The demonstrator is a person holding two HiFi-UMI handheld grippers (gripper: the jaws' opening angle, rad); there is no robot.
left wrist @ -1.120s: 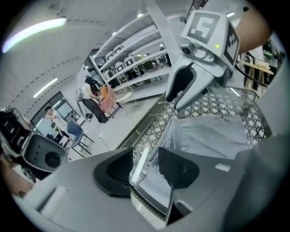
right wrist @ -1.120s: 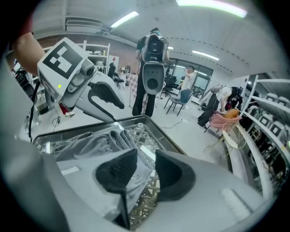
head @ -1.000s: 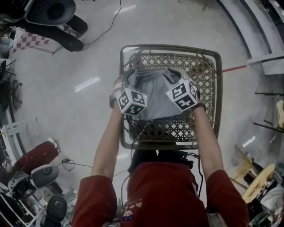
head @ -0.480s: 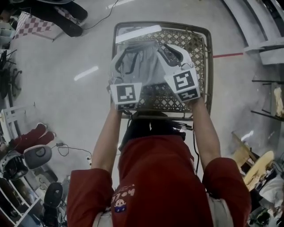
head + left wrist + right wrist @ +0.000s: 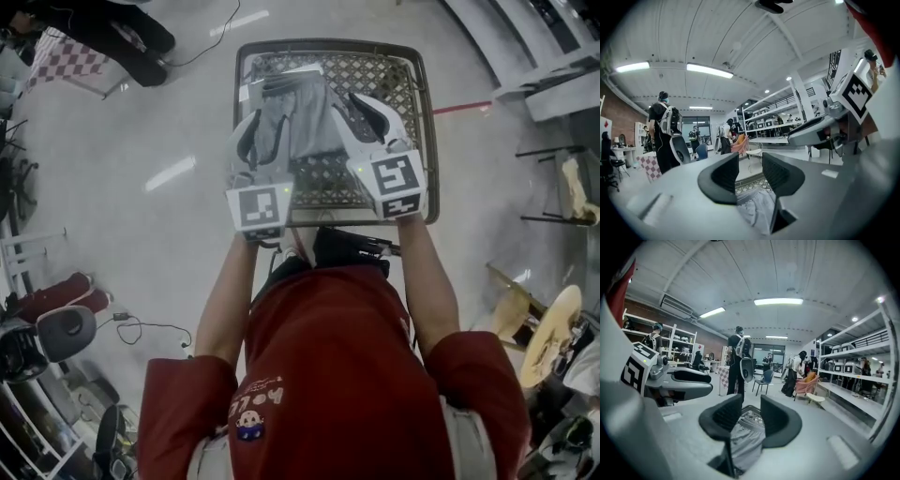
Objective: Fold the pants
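**Spotter:** Pale, glossy floor [image 5: 131,131] fills the head view. The lattice-topped table [image 5: 427,112] stands at twelve o'clock, beyond your red sleeves [image 5: 187,412].

**Partner:** Where are the pants?

**Spotter:** The grey pants [image 5: 302,112] are held up over the table top, spread between your two tools. Your left gripper [image 5: 253,117] has them at ten o'clock of the table. Your right gripper [image 5: 358,101] has them at two o'clock. I can't tell whether the pants touch the lattice.

**Partner:** And the left gripper view?

**Spotter:** Your left jaws have just been closing. They pinch the pants [image 5: 757,211] low at six o'clock, with the table's lattice showing just past the tips. Your right gripper [image 5: 820,129] shows at three o'clock.

**Partner:** The right gripper view?

**Spotter:** Those jaws clamp the pants [image 5: 745,446] as well, the fabric hanging at six o'clock. Your left gripper [image 5: 689,383] sits at nine o'clock. People [image 5: 738,364] stand among shelves [image 5: 853,376] behind.
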